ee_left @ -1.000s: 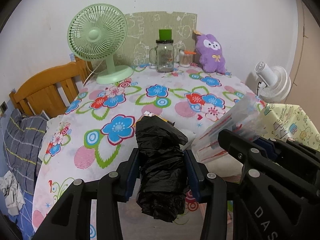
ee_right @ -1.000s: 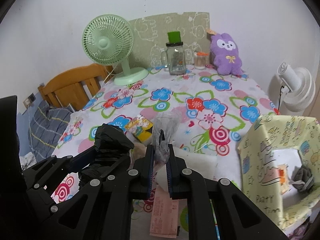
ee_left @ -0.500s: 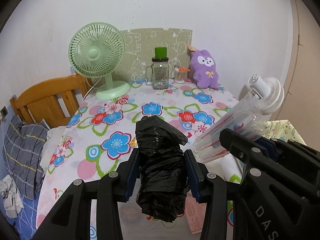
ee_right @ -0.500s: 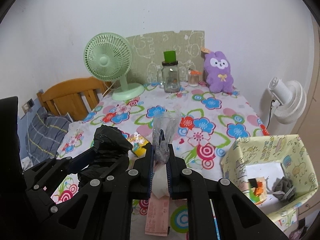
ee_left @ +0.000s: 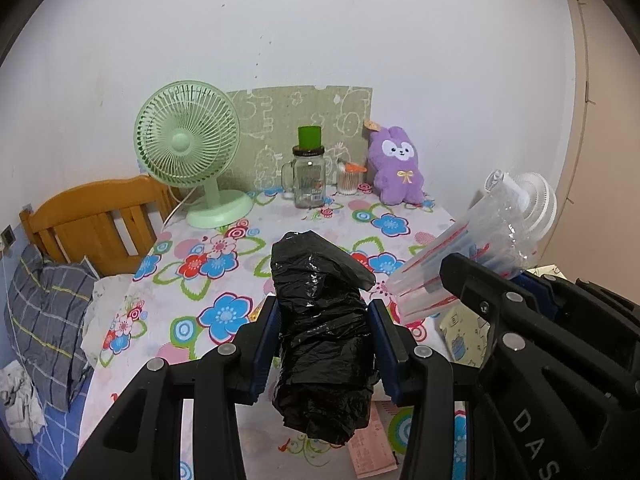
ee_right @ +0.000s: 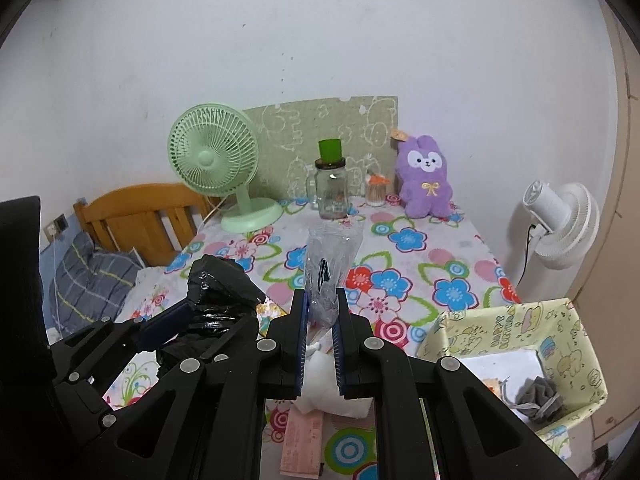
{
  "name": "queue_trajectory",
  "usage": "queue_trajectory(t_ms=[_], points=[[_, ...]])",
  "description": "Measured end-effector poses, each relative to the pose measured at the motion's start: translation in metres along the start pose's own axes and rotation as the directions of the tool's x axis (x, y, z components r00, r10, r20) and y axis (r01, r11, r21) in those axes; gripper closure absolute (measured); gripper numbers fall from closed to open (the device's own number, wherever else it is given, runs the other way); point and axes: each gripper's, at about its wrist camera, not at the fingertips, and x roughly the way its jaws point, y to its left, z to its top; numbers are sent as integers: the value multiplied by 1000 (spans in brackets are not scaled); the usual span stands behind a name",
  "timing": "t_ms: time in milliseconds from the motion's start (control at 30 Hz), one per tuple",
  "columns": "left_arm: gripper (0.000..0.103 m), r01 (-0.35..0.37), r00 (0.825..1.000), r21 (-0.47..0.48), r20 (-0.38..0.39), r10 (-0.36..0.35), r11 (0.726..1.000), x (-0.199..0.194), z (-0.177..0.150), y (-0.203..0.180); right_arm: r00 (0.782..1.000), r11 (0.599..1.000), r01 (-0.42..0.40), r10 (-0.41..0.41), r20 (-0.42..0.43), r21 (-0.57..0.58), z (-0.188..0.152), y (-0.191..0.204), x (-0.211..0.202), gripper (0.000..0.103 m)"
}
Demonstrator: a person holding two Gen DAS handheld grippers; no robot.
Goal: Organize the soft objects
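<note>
Crumpled black plastic bag, rolled into a bundle (ee_left: 323,344), long axis running along the fingers and pointing away toward the far wall, clamped between the blue pads of the left gripper (ee_left: 323,344) and held clear above the flower-print tablecloth (ee_left: 224,280). Just to its right, a clear plastic bag with red and blue printing (ee_right: 330,268), pinched nearly flat in the narrow jaws of the right gripper (ee_right: 320,312), upper part standing up and forward past the fingertips. Both bundles side by side, close but apparently not touching, though the fisheye curve makes that hard to settle. Further out, low and to the right, an open yellow cartoon-print box (ee_right: 500,328), a grey soft item (ee_right: 536,396) already inside. Probably the destination: box off to the right of both tools, nearer the right gripper, so the clear bag has the shorter way and the black bundle must cross past it.
</note>
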Motion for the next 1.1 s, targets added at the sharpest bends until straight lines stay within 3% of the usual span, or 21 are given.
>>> queue_trajectory(t_ms=[1100], points=[[58,30,999,38,19,-31,999,14,20,-72,997,995,78,-79,13,70,8,-78,-7,89]])
